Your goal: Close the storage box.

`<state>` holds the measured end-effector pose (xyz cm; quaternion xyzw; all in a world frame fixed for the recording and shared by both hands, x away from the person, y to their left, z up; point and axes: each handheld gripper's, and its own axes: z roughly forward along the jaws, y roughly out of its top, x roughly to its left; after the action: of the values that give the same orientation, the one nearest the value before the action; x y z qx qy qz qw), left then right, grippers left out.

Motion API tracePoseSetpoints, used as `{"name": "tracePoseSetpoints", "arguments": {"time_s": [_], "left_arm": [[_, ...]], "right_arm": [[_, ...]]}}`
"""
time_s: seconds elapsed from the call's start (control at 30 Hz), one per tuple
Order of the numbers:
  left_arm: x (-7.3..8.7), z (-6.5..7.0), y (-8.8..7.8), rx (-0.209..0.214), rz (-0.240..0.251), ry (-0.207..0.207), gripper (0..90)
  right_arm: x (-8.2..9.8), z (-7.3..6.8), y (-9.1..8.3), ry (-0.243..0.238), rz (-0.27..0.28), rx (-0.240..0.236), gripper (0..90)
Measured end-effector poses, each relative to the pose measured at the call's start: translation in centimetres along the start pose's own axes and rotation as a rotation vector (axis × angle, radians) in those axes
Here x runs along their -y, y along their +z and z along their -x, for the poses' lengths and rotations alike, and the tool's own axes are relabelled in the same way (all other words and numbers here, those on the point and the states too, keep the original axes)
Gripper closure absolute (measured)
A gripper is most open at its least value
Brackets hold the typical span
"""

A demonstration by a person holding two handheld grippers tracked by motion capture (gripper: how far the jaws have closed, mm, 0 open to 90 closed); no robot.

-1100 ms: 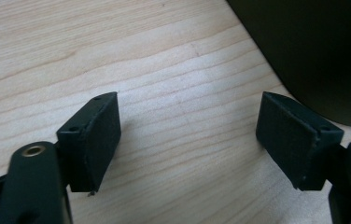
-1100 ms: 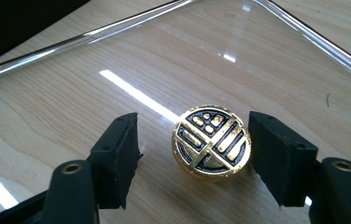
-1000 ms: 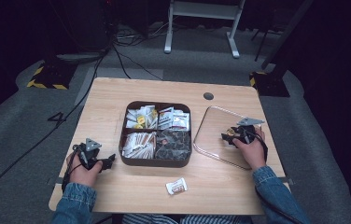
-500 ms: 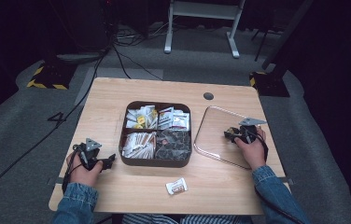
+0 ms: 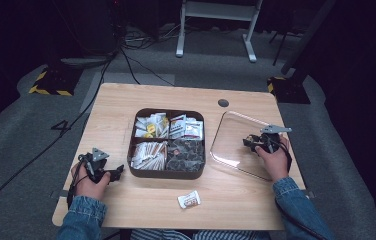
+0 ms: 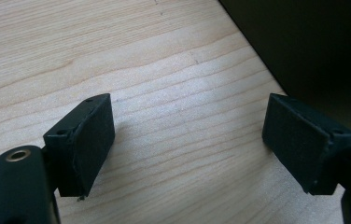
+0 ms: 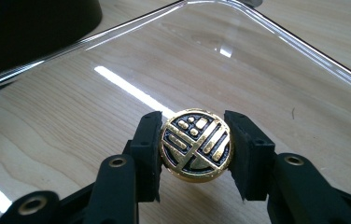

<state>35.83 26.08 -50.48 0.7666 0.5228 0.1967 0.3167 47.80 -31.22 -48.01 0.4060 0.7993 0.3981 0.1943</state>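
Brown tray (image 5: 168, 172), stray sachet (image 5: 189, 200), glass lid (image 5: 231, 140)

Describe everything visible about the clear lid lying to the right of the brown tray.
The clear lid is a see-through, rounded square that looks like glass or plastic, with a raised rim catching glare. It lies flat on the wooden table, apart from the brown tray. At its middle sits a round gold-and-black knob with a bar pattern; the right gripper is shut on that knob, pads pressing both sides.
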Motion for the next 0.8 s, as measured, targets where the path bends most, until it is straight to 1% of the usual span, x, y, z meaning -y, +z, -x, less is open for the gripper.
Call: {"name": "tracePoseSetpoints", "arguments": {"time_s": [0.1,0.2,0.23,0.27,0.33,0.47,0.57,0.6,0.77,0.8], "left_arm": [[0.0,0.0,0.0,-0.001,0.0,0.001,17.3],[0.0,0.0,0.0,0.0,0.0,0.0,17.3],[0.0,0.0,0.0,-0.002,0.0,0.001,17.3],[0.0,0.0,0.0,0.0,0.0,0.0,17.4],[0.0,0.0,0.0,0.0,0.0,0.0,17.4],[0.0,0.0,0.0,-0.004,0.003,0.001,17.4],[0.0,0.0,0.0,-0.007,0.006,0.0,17.4],[0.0,0.1,0.0,-0.008,0.006,0.001,17.5],[0.2,0.2,-0.1,-0.013,0.008,-0.008,17.5],[0.2,0.2,-0.1,-0.012,0.008,-0.008,17.5]], "right_arm": [[-0.4,0.0,-0.8,0.005,0.024,-0.005,58.9],[-0.6,0.0,-1.2,0.007,0.028,-0.008,58.9],[-0.7,0.0,-1.4,0.005,0.034,-0.009,58.9],[-0.9,0.0,-1.8,0.012,0.042,-0.017,58.9],[-1.0,-0.1,-2.0,0.014,0.046,-0.018,58.9],[-1.6,-0.2,-2.9,0.01,0.069,-0.03,58.9],[-1.9,-0.4,-3.2,0.018,0.073,-0.038,58.9],[-2.2,-0.4,-3.4,0.01,0.083,-0.044,58.9],[-2.9,-0.5,-3.7,0.011,0.095,-0.054,58.9],[-3.3,-0.6,-3.9,0.007,0.105,-0.058,58.9]]}}
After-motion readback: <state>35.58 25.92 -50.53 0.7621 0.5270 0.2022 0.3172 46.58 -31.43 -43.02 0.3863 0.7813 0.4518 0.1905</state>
